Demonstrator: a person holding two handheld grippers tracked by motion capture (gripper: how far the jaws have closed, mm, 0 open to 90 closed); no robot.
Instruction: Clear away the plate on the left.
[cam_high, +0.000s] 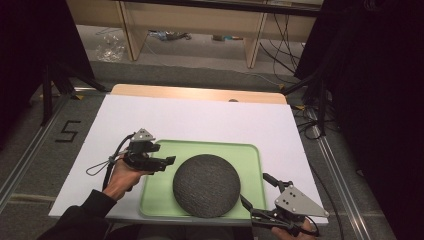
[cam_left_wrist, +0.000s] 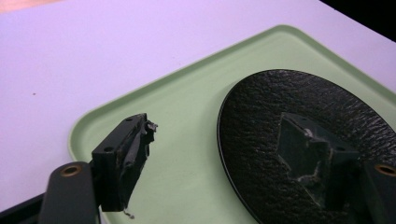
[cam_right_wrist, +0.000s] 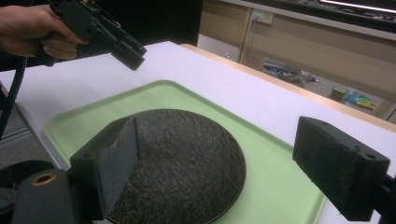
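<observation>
A dark disc (cam_high: 206, 185) lies in the green tray (cam_high: 200, 148) at the tabletop's near edge. Left gripper (cam_high: 167, 161) and right gripper (cam_high: 256, 189) flank it, fingers spread, seemingly poised for grasping.

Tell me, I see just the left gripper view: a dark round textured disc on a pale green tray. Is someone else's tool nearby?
Observer: Yes, the person's right gripper hangs by the near right edge of the dark round textured disc, jaws open.
Visitor: Is anything gripping the disc?
Observer: No. The left gripper hovers above the left part of the pale green plastic tray, jaws open, holding nothing.
Visitor: What's beyond the table?
Observer: Light wooden furniture, with black cables on the grey floor.
</observation>
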